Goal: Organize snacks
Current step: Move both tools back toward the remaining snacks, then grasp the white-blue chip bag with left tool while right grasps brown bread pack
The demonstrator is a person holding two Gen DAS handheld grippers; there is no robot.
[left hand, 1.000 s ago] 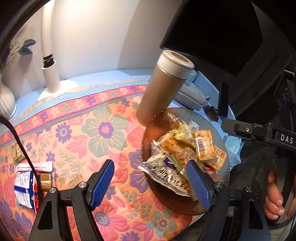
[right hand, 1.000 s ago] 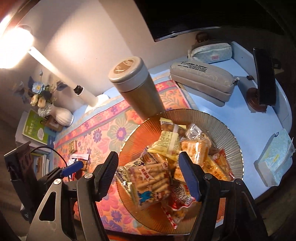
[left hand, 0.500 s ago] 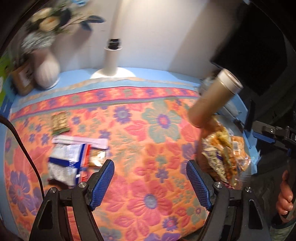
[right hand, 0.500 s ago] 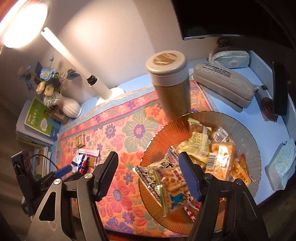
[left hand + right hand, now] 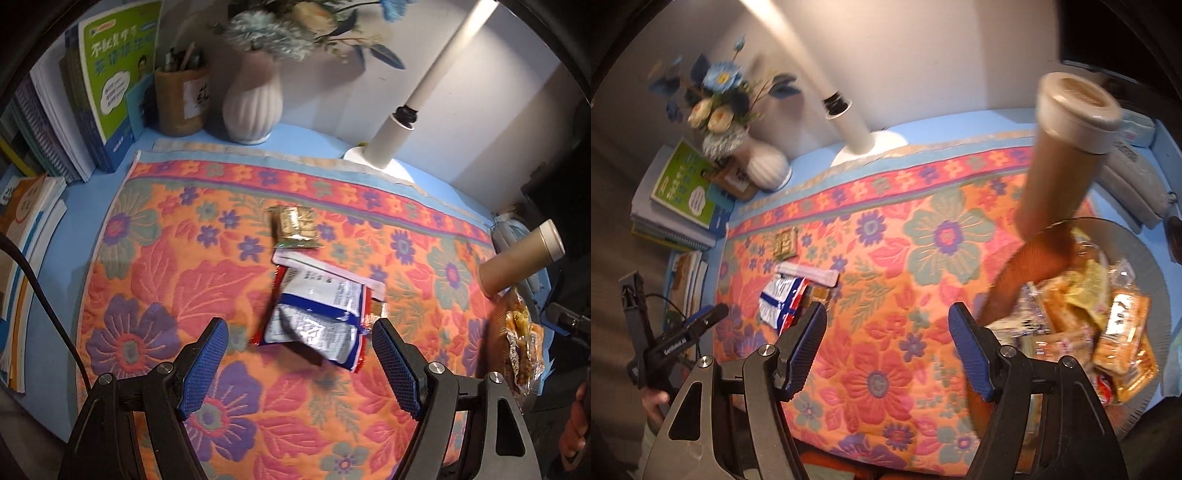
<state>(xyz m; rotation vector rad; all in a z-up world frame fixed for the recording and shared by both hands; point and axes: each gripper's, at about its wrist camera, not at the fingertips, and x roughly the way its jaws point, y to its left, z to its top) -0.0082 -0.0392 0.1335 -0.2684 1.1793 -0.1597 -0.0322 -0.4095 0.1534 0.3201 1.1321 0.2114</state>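
The left tool [image 5: 299, 354] hangs wide open and empty over the flowered orange-and-pink woven cloth [image 5: 147, 280] that covers the blue bench [image 5: 306, 136]. Just ahead of its blue-padded fingers [image 5: 205, 360], roughly centred between them, lies a crinkled white, blue and red foil snack packet [image 5: 317, 314]. A flat white wrapper [image 5: 325, 267] pokes out from under the packet's far edge, and a small gold-and-green sachet [image 5: 293, 227] sits just beyond that. The right tool [image 5: 888, 347] is also spread open with nothing in it, hovering above bare cloth; the ribbed amber glass plate heaped with wrapped snacks [image 5: 1145, 251] is off to its right, with a tall tan flask with a beige lid [image 5: 1063, 155] standing at the plate's far edge.

The step in hand looks like fetching the loose packets for the plate. To do it well, I would bring the left tool down over the foil packet's raised, crumpled middle rather than its flat sealed edge, close gently so the slick foil does not squirt out, and lift only that one, leaving the wrapper beneath.

Of writing, a green book cover [image 5: 118, 62] beside the white ribbed vase [image 5: 253, 107] carries large Chinese characters, too blurred for me to read with confidence. The foil packet's fine print is illegible. White lettering shows on the other handle in the right view, but I cannot make it out.
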